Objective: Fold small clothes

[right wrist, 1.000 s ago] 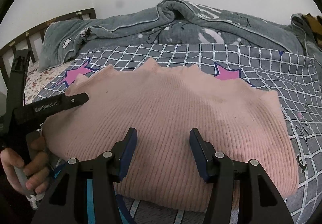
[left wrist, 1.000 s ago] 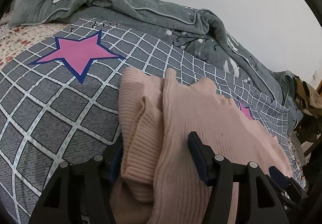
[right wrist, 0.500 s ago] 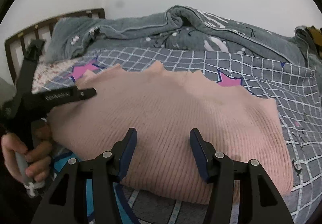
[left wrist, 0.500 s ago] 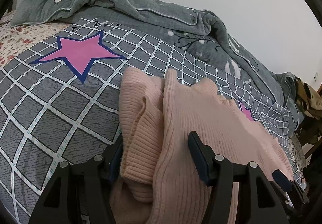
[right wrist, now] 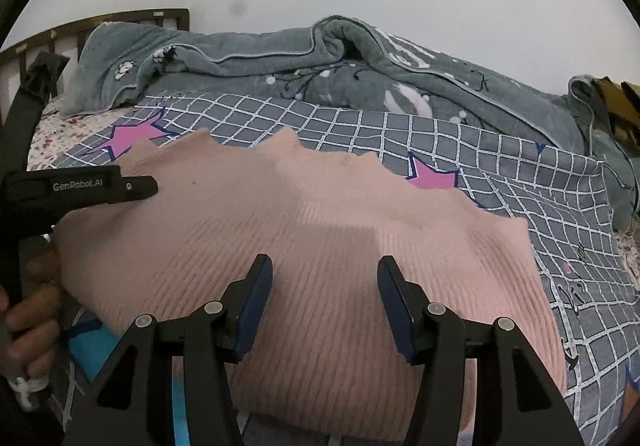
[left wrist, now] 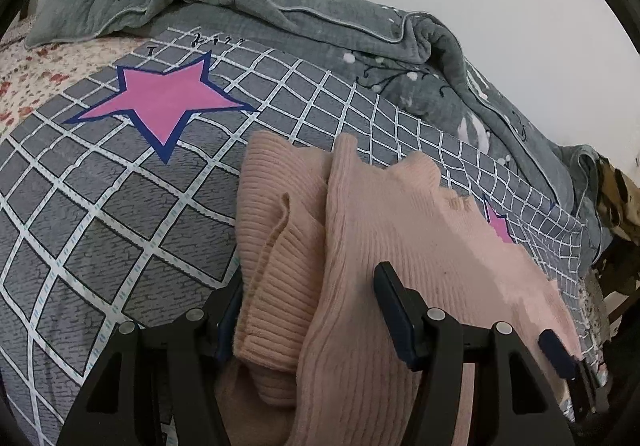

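The sweater (right wrist: 312,246) is spread on the checked cover (right wrist: 480,149) of the bed. A quilt (right wrist: 360,65) is heaped behind it at 12 o'clock, a headboard (right wrist: 120,19) is seen at 10 o'clock, and the left gripper (right wrist: 100,185) is placed at 9 o'clock.

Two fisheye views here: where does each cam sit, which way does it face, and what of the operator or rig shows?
Left wrist: on the left tongs, angled down over the pink sweater's bunched end toward the grid bedspread; its own fingers straddle the knit.
Right wrist: on the right tongs, angled down across the sweater's broad side; its own open fingers, the left tongs and the hand holding them show.
Shared: sweater, bedspread, grey quilt.
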A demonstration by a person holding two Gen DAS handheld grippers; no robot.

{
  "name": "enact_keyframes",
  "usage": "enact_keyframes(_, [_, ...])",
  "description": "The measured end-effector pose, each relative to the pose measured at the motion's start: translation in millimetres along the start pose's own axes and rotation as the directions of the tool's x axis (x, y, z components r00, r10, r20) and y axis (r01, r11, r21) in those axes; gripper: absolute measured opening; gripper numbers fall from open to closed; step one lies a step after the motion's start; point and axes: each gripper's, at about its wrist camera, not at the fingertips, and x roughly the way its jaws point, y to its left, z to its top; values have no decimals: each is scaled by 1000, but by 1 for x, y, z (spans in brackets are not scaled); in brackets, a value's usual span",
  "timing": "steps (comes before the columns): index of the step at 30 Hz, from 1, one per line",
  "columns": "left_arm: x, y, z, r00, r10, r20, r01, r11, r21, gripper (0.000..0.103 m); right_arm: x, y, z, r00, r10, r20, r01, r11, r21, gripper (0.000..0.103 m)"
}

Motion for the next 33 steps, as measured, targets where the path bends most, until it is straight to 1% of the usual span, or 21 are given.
enact_keyframes(4, [2,1,1,1000,-8,-8,8,1000,-5,58,12,0,4,1000,-22,-20,22,1000,14,54])
enact_keyframes(8, [1,1,0,1000,-9,-8,9,1000,0,58,27,-7,12,998,4,-58,1,997,76,54])
enact_keyframes(13, [0,1,-1,1000,-9,-16,9,1000,-1,58,40,-11,22,995,18,-98,-8,995,101,58])
enact_keyframes(16, [-1,3,0,1000,-21,-24,21,1000,-14,58,39,-12,26,993,26,-118,-13,994,108,58])
enact_keyframes(21, [-2,5,0,999,-36,-39,36,999,-9,59,32,-11,19,993,28,-115,-18,996,93,58])
enact_keyframes(27, [-2,6,-1,998,-44,-47,44,999,3,59,17,-6,6,997,3,-72,2,997,74,58])
enact_keyframes(33, [3,11,0,996,-74,-52,73,997,-26,58,3,-3,-5,998,8,-61,-4,998,55,58])
